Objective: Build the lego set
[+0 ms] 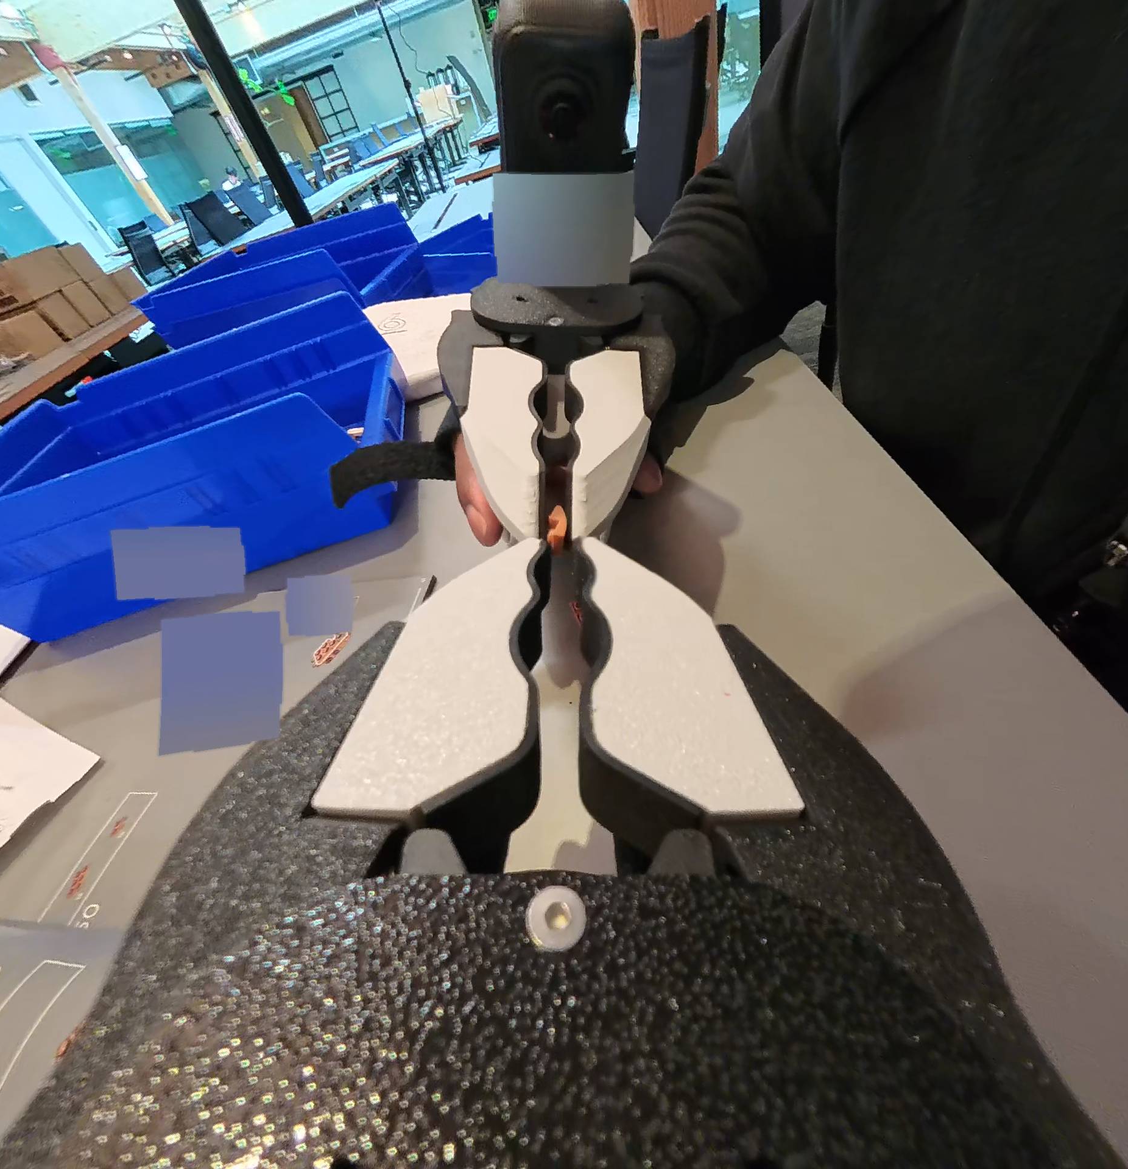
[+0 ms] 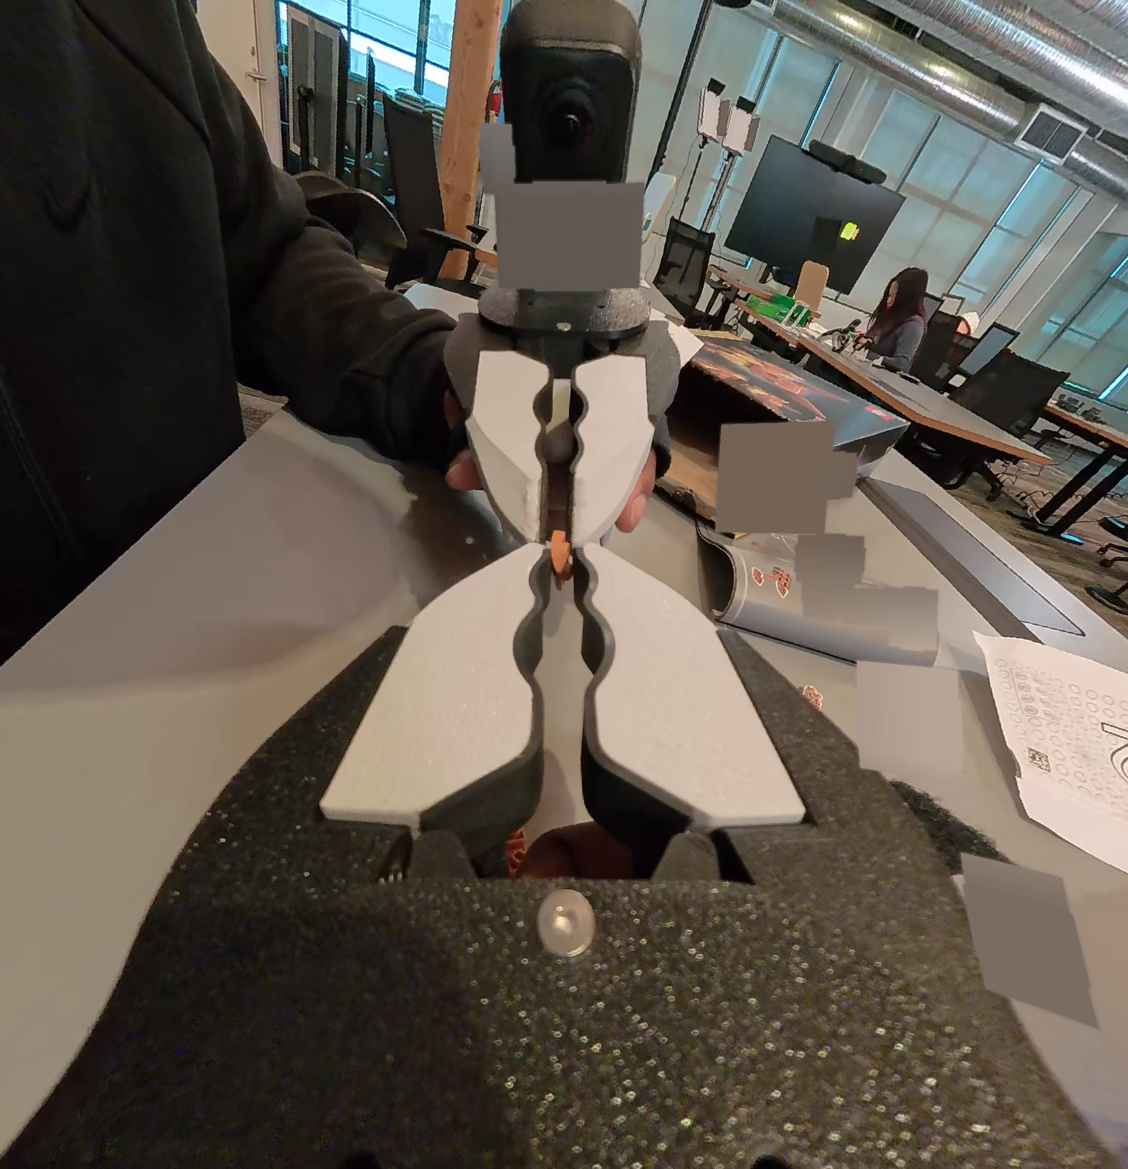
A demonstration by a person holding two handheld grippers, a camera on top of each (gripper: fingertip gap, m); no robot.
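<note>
My two grippers meet tip to tip above the grey table (image 1: 833, 569). My right gripper (image 2: 558, 560) is shut on a small orange piece (image 2: 557, 556), which sits upright between its grey fingers (image 2: 479, 664). In the left wrist view the same orange piece (image 1: 556, 526) stands in the far right gripper's tips (image 1: 556, 534). My left gripper (image 1: 558, 549) has its jaws slightly parted. The end of the piece reaches just between its fingertips (image 1: 517, 556), and I see no press on it. A person's gloved hands hold both grippers.
Several blue bins (image 1: 188, 443) stand on the left side of the table. A rolled grey booklet (image 2: 802, 607), an open cardboard box (image 2: 770, 405) and a printed sheet (image 2: 1068, 746) lie on the other side. The person's dark-clothed body (image 1: 992, 253) is close behind the table edge. My left and right fingertips are right by each other.
</note>
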